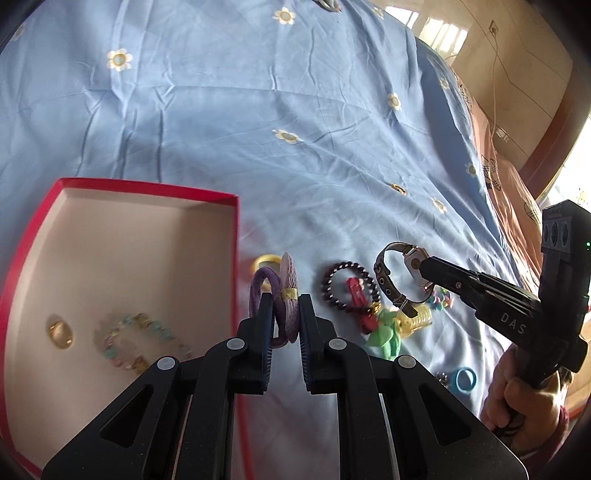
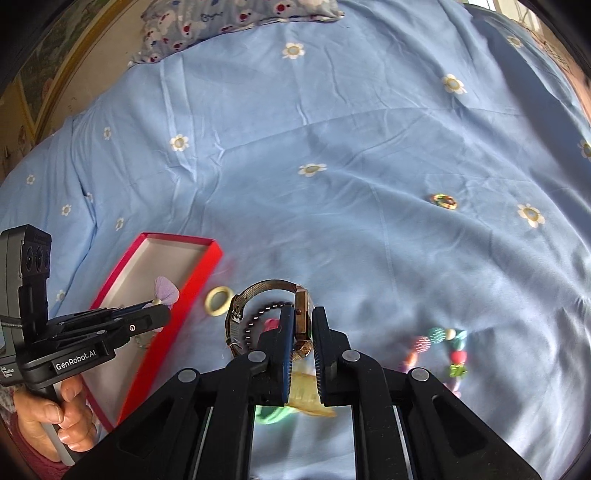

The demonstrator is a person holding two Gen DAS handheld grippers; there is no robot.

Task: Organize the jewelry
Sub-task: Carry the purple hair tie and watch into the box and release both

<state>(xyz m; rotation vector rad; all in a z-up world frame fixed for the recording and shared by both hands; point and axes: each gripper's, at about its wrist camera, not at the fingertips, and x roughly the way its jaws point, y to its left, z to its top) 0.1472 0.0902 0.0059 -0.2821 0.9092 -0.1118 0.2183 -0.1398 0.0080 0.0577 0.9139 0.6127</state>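
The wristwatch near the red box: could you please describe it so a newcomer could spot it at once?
Start at the red box on the blue floral bedsheet, then look right past the dark beaded bracelet. The wristwatch is pinched at its face by the right claw. Only it has a studded strap looping upward.

The bed [image 1: 258, 110], covered by a blue daisy-print sheet, carries a red box [image 1: 236, 236], a yellow ring [image 1: 266, 263], a dark bead bracelet [image 1: 349, 291], a blue ring [image 1: 464, 380] and a pillow [image 2: 236, 14].

A wrinkled light-blue bedsheet with daisy prints [image 2: 332, 184] is covering the bed; a patterned fabric pillow [image 2: 236, 14] is lying at upper left.
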